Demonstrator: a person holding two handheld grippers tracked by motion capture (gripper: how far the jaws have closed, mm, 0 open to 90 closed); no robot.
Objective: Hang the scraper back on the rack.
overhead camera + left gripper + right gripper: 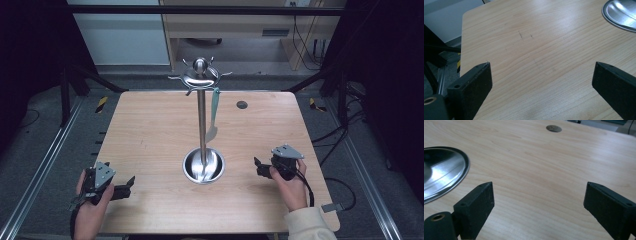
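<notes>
While both grippers are resting low at the near edge of the table, the work in hand looks to be the teal-handled spatula (214, 112) hanging from a hook on the steel utensil stand (202, 120), which is standing between the two grippers and farther out from them. The left gripper (127, 184) is lying with its jaws spread wide over bare wood, the stand's round base (621, 13) showing up and to the right of its right jaw. The right gripper (258, 165) is likewise gaping wide and holding nothing, with the base (444, 170) just left of its left jaw.

The spatula is hanging on the side of the pole toward the right gripper, so that one is probably the better placed to take it. Doing it well likely means rising to the handle, closing across its flat faces below the hook, then lifting up before drawing away, so the stand isn't tipping; the left gripper could be steadying the base.

The pale wooden table (150, 130) is carrying a small round grommet (553, 128) far beyond the right gripper. Behind it, a dark frame, floor cables and a light wooden cabinet are showing.
</notes>
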